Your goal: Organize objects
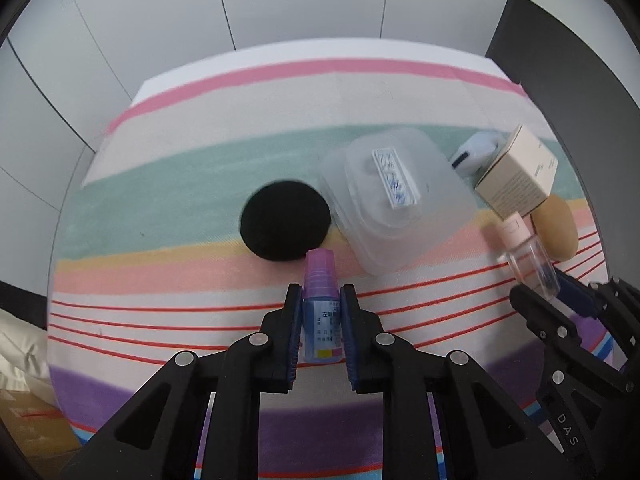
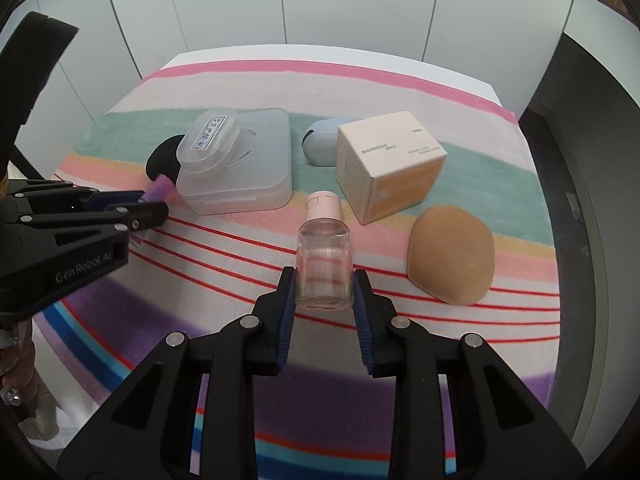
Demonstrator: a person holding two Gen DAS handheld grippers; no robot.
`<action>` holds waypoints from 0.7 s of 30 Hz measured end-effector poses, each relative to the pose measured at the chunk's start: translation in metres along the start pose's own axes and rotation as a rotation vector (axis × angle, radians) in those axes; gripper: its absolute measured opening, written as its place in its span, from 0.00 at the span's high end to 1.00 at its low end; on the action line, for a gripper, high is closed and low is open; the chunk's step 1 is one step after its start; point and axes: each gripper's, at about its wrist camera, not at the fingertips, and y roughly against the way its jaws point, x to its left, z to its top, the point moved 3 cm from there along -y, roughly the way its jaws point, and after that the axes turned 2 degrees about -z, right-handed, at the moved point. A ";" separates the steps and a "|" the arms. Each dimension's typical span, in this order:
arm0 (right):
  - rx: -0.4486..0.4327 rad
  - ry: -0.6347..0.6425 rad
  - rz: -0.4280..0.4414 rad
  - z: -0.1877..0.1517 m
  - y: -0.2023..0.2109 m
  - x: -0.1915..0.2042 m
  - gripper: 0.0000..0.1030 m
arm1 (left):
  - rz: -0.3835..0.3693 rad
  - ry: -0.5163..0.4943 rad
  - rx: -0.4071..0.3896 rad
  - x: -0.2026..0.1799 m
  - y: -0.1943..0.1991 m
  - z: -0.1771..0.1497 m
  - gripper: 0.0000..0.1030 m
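In the left wrist view my left gripper is shut on a small blue eye-drop bottle with a purple cap, its pads pressing both sides of the labelled body; the bottle lies on the striped cloth. The right wrist view shows my right gripper shut on a clear bottle with a pale pink cap, gripped at its lower body. That clear bottle and the right gripper also appear at the right edge of the left view. The left gripper with the purple cap shows at the left of the right view.
A translucent lidded plastic box with a small case on top sits at the back left, a black round pad beside it. A beige carton, a tan sponge and a pale blue case lie to the right.
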 end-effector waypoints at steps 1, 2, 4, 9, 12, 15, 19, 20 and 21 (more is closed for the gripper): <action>0.001 -0.005 -0.001 0.001 0.003 -0.001 0.72 | 0.006 -0.005 -0.010 -0.001 0.003 0.002 0.81; 0.001 -0.009 -0.002 0.002 0.006 -0.002 0.72 | 0.010 -0.008 -0.017 -0.002 0.007 0.003 0.81; 0.000 -0.015 -0.007 0.004 0.013 -0.003 0.72 | 0.013 -0.012 -0.031 -0.004 0.017 0.008 0.81; -0.017 -0.030 -0.015 0.019 0.041 -0.006 0.72 | 0.011 -0.012 -0.071 -0.006 0.055 0.020 0.81; -0.052 -0.029 -0.031 0.032 0.071 -0.006 0.72 | 0.004 0.011 -0.116 -0.001 0.091 0.029 0.81; -0.074 -0.037 -0.049 0.046 0.105 -0.005 0.72 | 0.041 0.016 -0.152 0.004 0.126 0.036 0.81; -0.114 -0.033 -0.060 0.063 0.155 0.000 0.72 | 0.080 0.012 -0.236 0.010 0.182 0.042 0.81; -0.120 -0.031 -0.062 0.067 0.166 0.002 0.72 | 0.078 0.017 -0.255 0.012 0.196 0.043 0.81; -0.125 -0.029 -0.064 0.070 0.178 0.004 0.72 | 0.071 0.020 -0.268 0.014 0.208 0.043 0.81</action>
